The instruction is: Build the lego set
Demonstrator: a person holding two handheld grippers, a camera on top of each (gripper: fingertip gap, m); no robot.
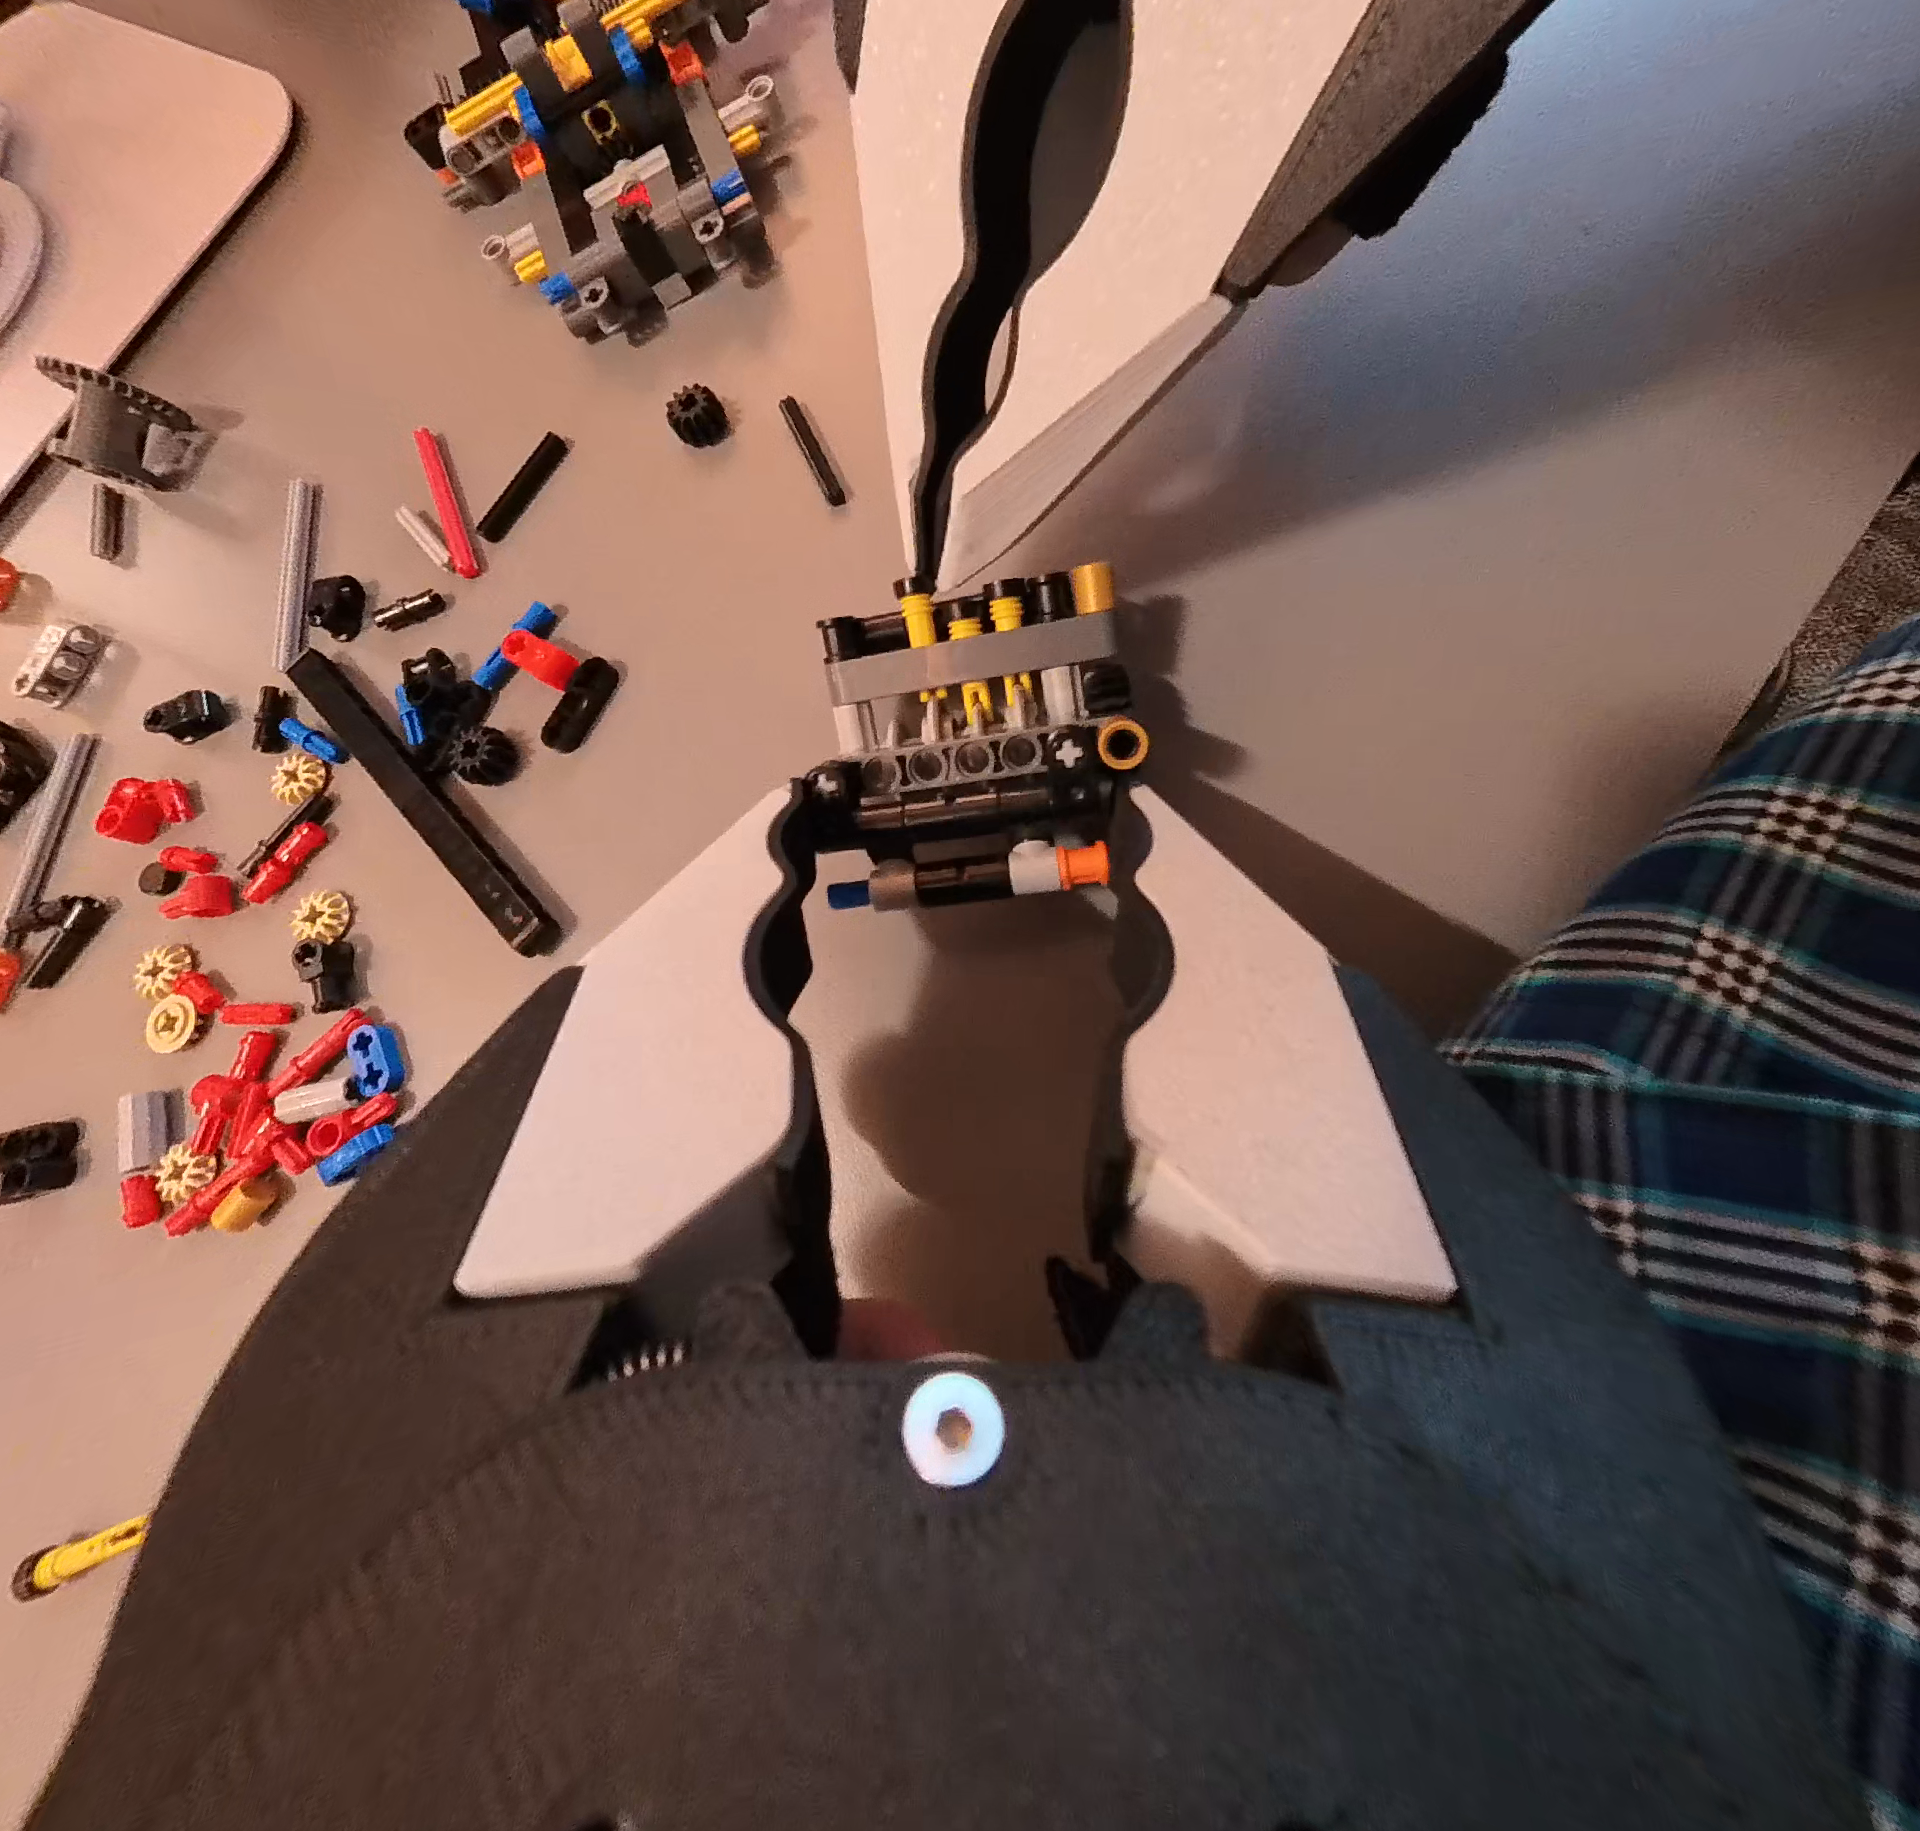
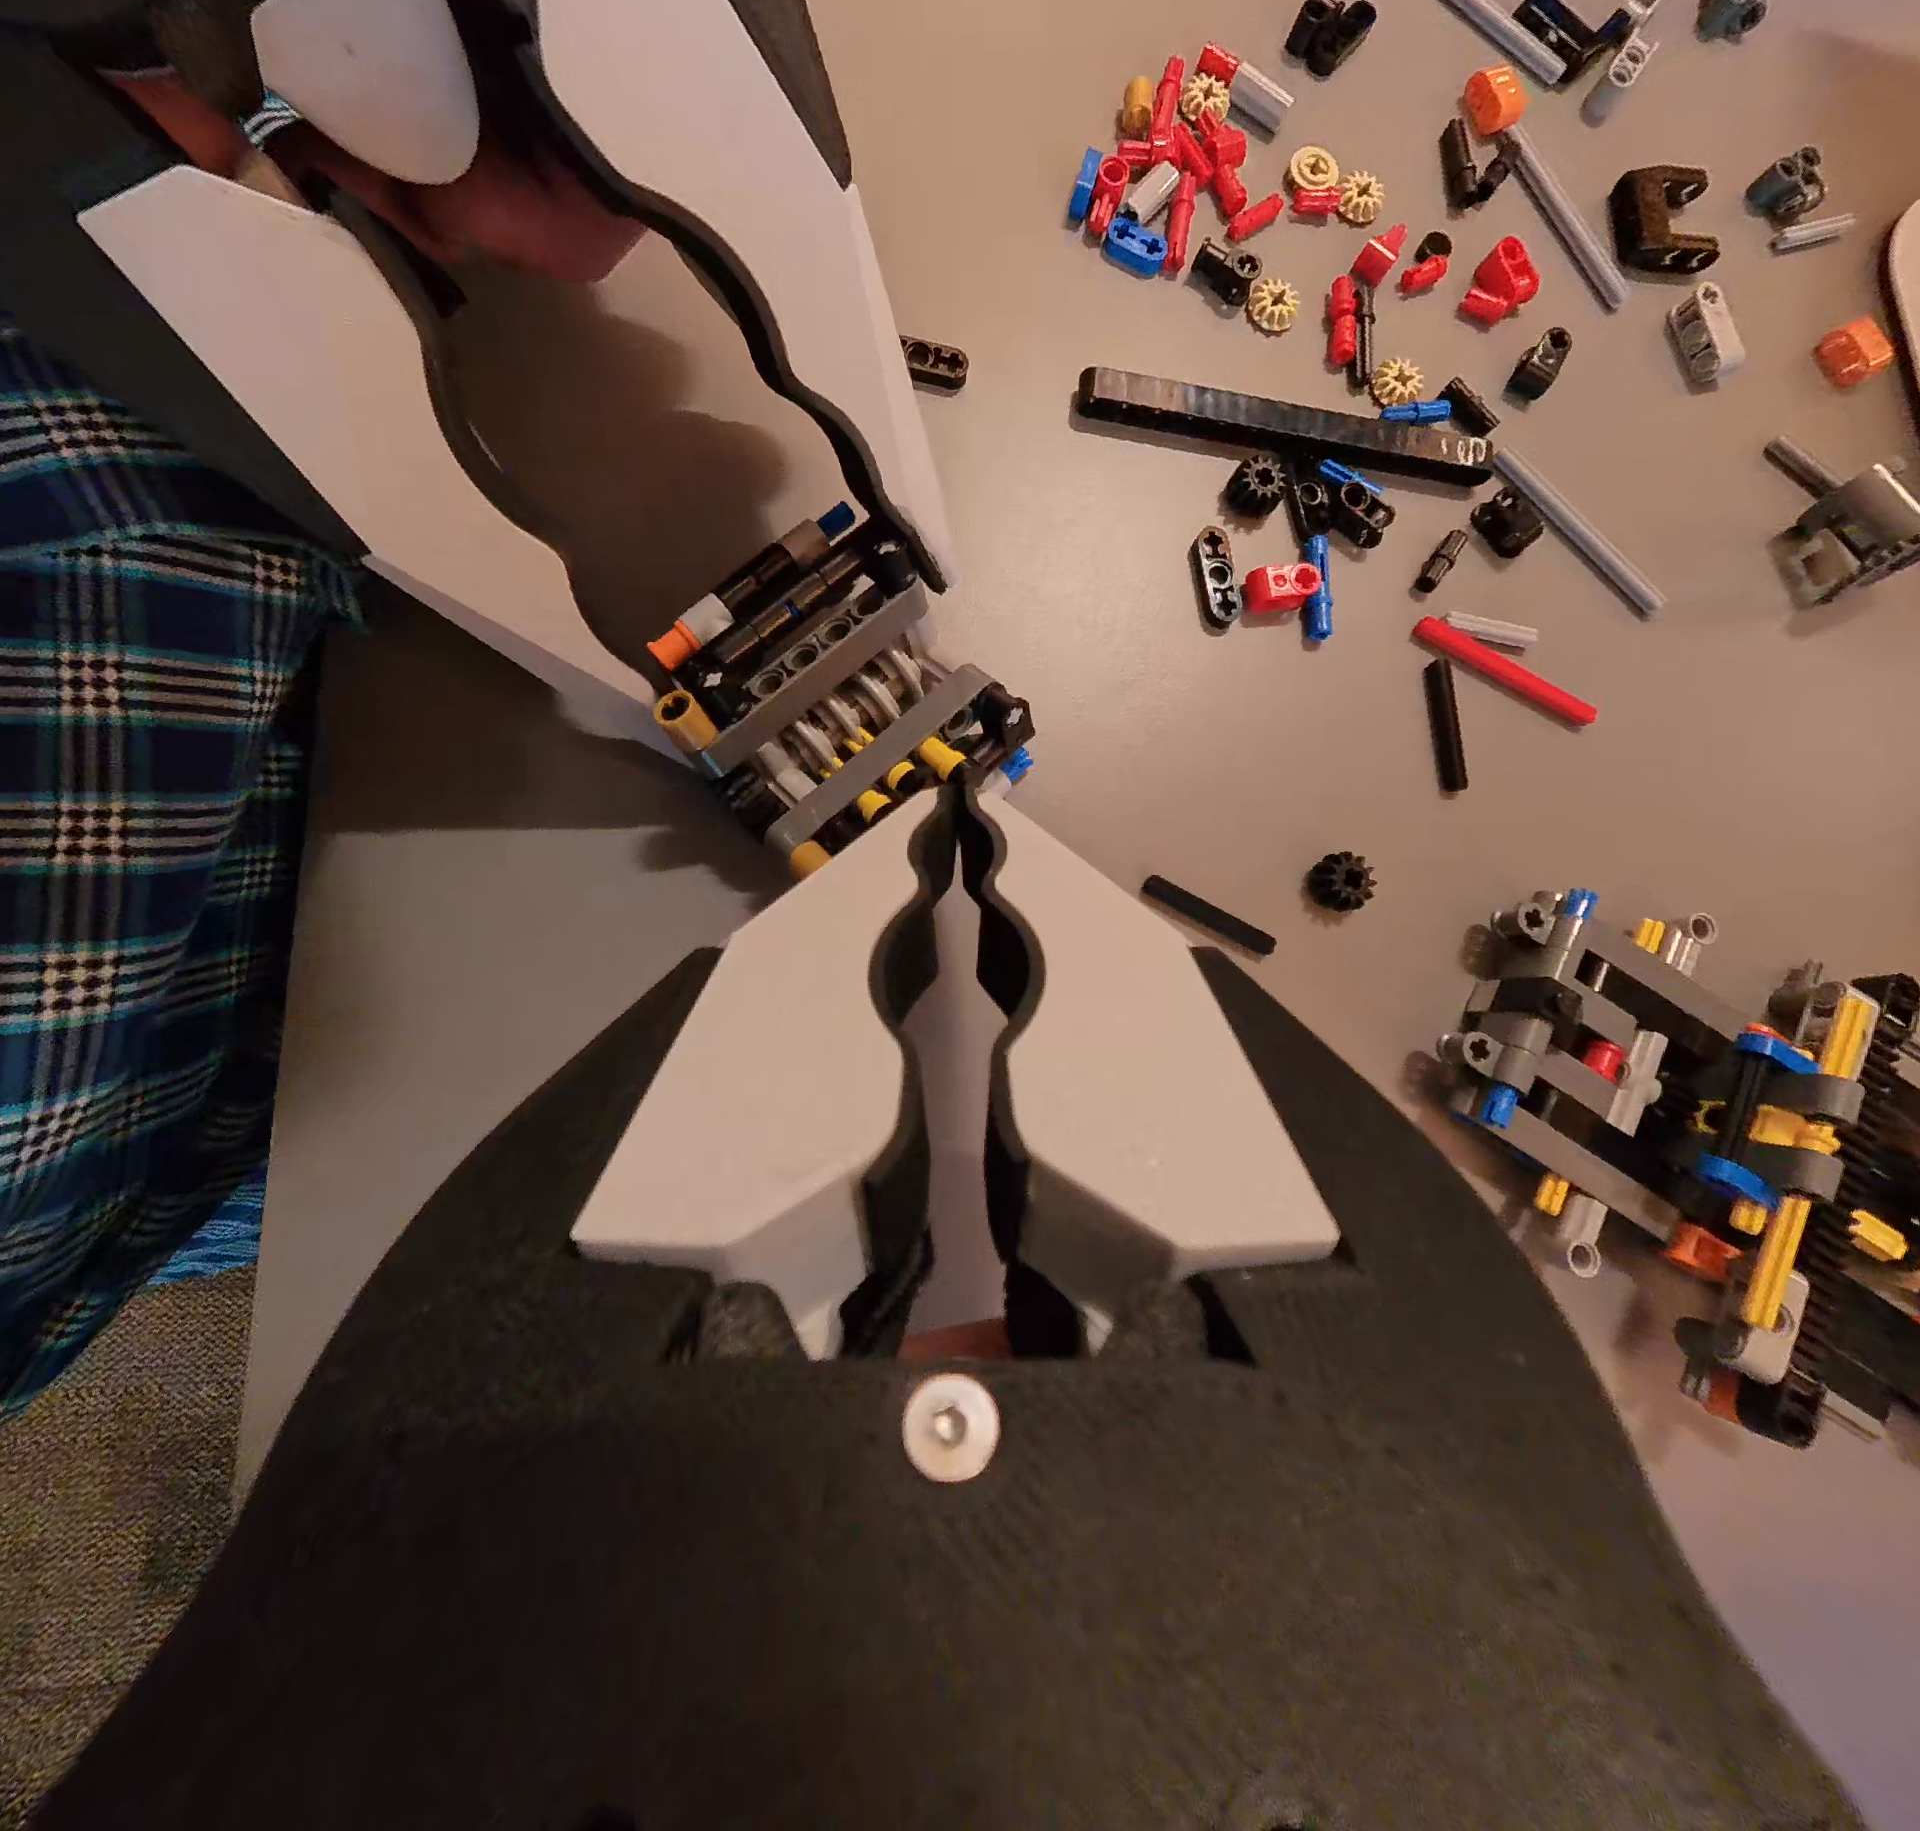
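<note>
Left gripper (image 1: 961, 825) clamped on small sub-assembly (image 1: 971, 732), held above table (image 1: 675, 493); right gripper (image 2: 958, 794) closed on one yellow pin (image 2: 940, 755) at its edge; larger assembly (image 1: 603, 119) stands apart; many loose parts (image 1: 260, 1106) unused, so build judged partial

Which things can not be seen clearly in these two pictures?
- Left wrist view: the back of the small assembly is hidden by the right gripper.
- Right wrist view: whether the right gripper's tips pinch a yellow pin or only touch it; they cover the contact.
- Right wrist view: the big assembly is cut off by the right edge.
- Both views: the piled red pins overlap, too small to count.
</note>
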